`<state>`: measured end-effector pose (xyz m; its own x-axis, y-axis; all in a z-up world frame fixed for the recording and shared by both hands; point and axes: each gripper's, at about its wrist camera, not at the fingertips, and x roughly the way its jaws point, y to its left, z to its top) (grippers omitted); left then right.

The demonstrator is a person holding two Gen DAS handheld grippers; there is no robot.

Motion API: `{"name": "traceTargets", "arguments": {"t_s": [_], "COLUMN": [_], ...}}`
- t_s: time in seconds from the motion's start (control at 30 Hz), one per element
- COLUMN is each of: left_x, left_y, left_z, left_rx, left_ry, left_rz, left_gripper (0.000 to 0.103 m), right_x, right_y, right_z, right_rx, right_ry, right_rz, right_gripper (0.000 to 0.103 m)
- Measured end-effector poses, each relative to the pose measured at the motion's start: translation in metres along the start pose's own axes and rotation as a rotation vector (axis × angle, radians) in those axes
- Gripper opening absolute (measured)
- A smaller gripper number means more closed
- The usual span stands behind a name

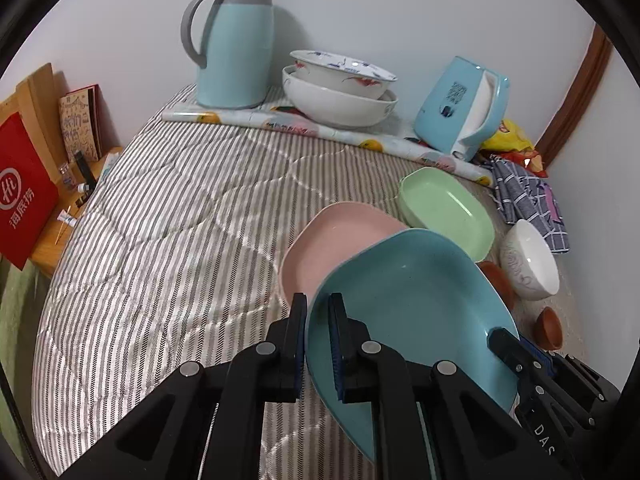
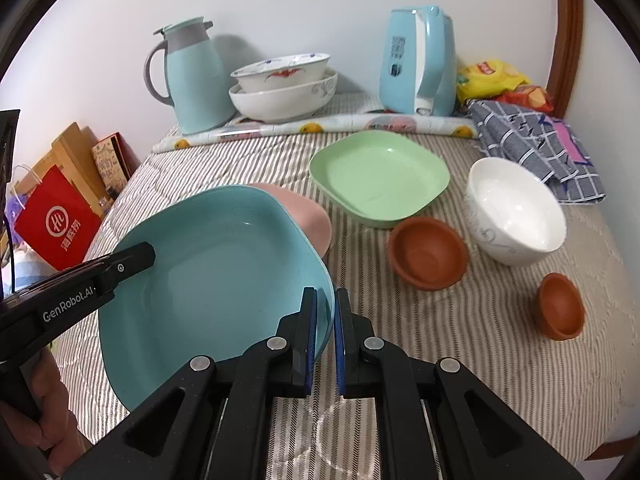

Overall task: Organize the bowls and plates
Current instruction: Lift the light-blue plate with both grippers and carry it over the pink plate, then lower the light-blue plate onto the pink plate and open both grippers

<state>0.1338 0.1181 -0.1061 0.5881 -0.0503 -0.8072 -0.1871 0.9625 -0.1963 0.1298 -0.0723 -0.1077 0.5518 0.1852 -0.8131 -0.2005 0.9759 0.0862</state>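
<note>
A striped quilt (image 1: 168, 220) covers the bed, which meets white walls far and right. Both tongs are clamped on the blue plate (image 2: 224, 264), the left tongs (image 1: 318, 344) on its left rim and the right tongs (image 2: 326, 340) on its right rim, holding it tilted over the pink plate (image 1: 332, 236). The green plate (image 2: 380, 176), a white bowl (image 2: 516, 212) and two brown bowls (image 2: 428, 252) crowd the right side; stacked bowls (image 1: 340, 92) stand far by the wall. Open quilt lies left, up to a wooden ledge (image 1: 76, 208).

Held plate (image 2: 208, 280) over another plate (image 2: 312, 216), third plate (image 2: 380, 176) behind, bowls (image 2: 516, 212) right.
</note>
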Motion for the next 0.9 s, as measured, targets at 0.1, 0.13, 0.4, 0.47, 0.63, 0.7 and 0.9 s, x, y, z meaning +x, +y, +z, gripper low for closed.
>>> {"name": "traceTargets", "arguments": {"t_s": [0.1, 0.13, 0.4, 0.47, 0.63, 0.7, 0.9], "left_x": [0.006, 0.009, 0.024, 0.027, 0.035, 0.039, 0.043], "left_y": [0.004, 0.005, 0.007, 0.008, 0.01, 0.01, 0.008], "left_z": [-0.001, -0.001, 0.004, 0.006, 0.011, 0.013, 0.023], "left_rx": [-0.01, -0.012, -0.023, -0.023, -0.026, -0.027, -0.019], "left_ry": [0.012, 0.016, 0.033, 0.035, 0.044, 0.05, 0.05], "left_rz": [0.008, 0.01, 0.028, 0.034, 0.051, 0.058, 0.085], "left_gripper": [0.011, 0.011, 0.011, 0.011, 0.011, 0.011, 0.011], "right_x": [0.008, 0.011, 0.03, 0.034, 0.045, 0.049, 0.059], "right_y": [0.001, 0.002, 0.002, 0.003, 0.003, 0.004, 0.005], "right_z": [0.0, 0.0, 0.005, 0.007, 0.013, 0.016, 0.026], "right_rx": [-0.003, -0.006, -0.014, -0.015, -0.02, -0.022, -0.029], "right_ry": [0.014, 0.02, 0.047, 0.05, 0.062, 0.066, 0.074], "right_rz": [0.009, 0.011, 0.018, 0.021, 0.03, 0.034, 0.042], "right_gripper": [0.008, 0.008, 0.008, 0.008, 0.008, 0.008, 0.008]}}
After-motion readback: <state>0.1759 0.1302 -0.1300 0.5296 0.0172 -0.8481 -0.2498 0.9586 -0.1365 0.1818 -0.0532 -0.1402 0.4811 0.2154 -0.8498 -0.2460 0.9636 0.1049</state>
